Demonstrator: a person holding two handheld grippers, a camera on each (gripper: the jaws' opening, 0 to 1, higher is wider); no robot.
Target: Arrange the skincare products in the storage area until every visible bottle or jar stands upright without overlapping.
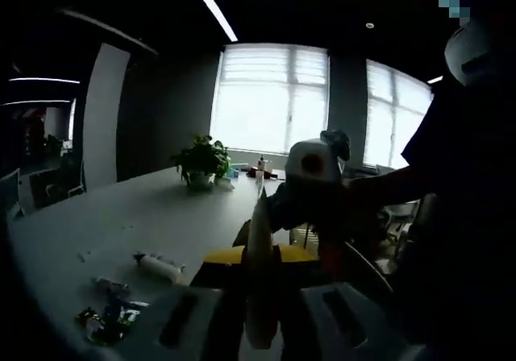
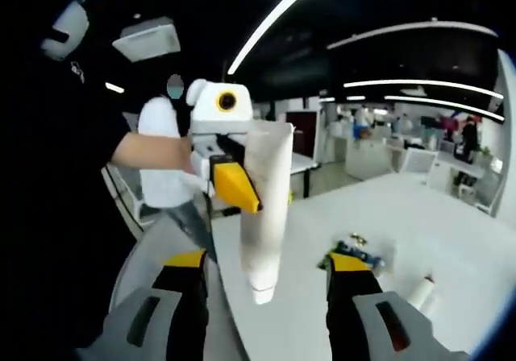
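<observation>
1. Bright blinds fill the far windows behind a long white table (image 1: 121,216), which carries a potted plant (image 1: 201,163) at its far end.
2. Near on the table lie a small white bottle (image 1: 158,266) and some sachets (image 1: 109,317).
3. Left gripper (image 2: 230,180) is clamped on a white tube (image 2: 266,208), holding it cap down above the table edge.
4. Right gripper (image 2: 266,296) has its jaws spread wide on either side of the tube, not touching it.

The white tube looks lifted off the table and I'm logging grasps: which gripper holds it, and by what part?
The left gripper holds the white tube near its flat crimped end, cap hanging down. The right gripper is open beneath it.
</observation>
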